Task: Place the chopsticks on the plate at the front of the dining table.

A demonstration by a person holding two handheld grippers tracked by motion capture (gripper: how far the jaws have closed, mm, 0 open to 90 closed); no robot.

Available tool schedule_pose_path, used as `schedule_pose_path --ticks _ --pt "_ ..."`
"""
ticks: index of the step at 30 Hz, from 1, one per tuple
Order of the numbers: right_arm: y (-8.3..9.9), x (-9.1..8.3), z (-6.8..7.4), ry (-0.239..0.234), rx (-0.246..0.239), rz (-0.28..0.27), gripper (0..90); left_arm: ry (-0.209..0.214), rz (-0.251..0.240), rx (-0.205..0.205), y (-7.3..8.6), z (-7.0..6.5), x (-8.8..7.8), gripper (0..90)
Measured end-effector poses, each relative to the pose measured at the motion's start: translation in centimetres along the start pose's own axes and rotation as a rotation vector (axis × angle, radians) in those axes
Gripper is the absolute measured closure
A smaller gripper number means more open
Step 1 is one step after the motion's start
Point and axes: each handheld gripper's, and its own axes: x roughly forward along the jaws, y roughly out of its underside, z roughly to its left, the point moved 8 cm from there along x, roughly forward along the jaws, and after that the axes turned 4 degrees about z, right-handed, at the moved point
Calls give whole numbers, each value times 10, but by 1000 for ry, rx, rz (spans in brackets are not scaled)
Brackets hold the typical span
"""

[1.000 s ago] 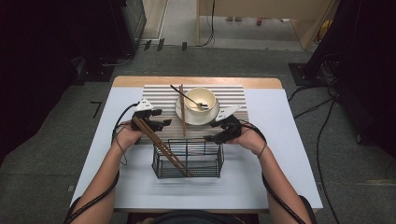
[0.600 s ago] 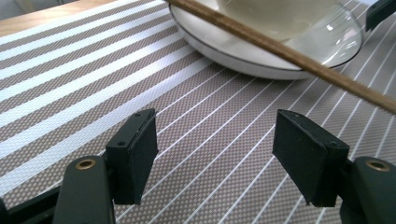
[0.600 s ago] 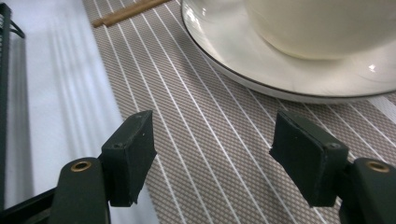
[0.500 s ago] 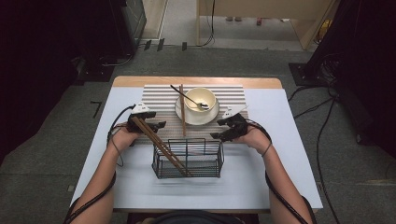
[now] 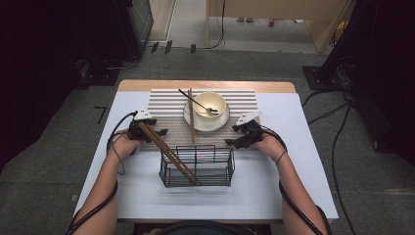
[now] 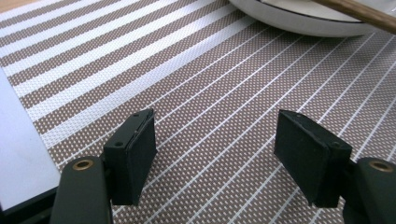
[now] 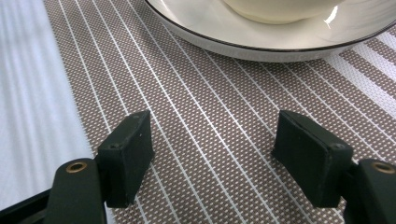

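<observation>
Fingers of both the left gripper [image 5: 155, 132] and the right gripper [image 5: 234, 135] are held wide apart, gripping nothing, over the striped mat [image 5: 166, 100].

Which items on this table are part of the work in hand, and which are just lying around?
In hand:
wire basket
chopsticks leaning in it
single chopstick on the striped placemat
spoon
bowl
plate

Lying about:
cables on the floor
wooden furniture beyond the table
</observation>
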Motion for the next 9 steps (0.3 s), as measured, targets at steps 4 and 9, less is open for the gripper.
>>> schedule_pose_path --ticks 4,9 --pt "1 2 3 -24 -2 -27 183 -2 15 -8 1 1 1 283" --pt "2 3 4 -16 -22 -20 160 8 14 -10 1 1 1 269"
